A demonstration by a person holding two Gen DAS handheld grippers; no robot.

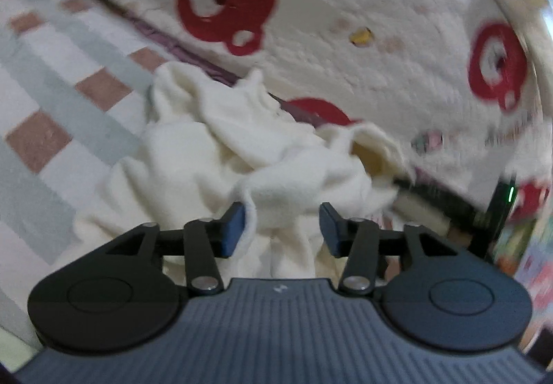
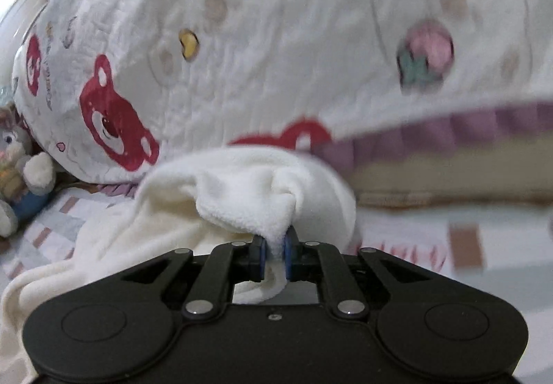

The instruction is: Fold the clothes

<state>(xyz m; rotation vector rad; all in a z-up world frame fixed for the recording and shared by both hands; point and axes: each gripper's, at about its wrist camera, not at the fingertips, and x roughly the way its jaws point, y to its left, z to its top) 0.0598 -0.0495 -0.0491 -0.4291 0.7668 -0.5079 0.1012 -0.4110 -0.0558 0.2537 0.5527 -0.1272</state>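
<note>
On the bed (image 1: 52, 80) my right hand-held gripper (image 2: 274, 254) pinches the cream fleece garment (image 2: 249, 183); my left hand-held gripper (image 1: 281, 228) stands released. No writing is legible.

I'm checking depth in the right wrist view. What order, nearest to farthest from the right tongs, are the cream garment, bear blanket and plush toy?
1. Cream garment, pinched in the right tongs.
2. Bear blanket, behind it.
3. Plush toy, far left.

Likely a home bedroom: bear-print quilt (image 2: 242, 48), checked sheet (image 1: 58, 97), plush toy (image 2: 20, 173).
</note>
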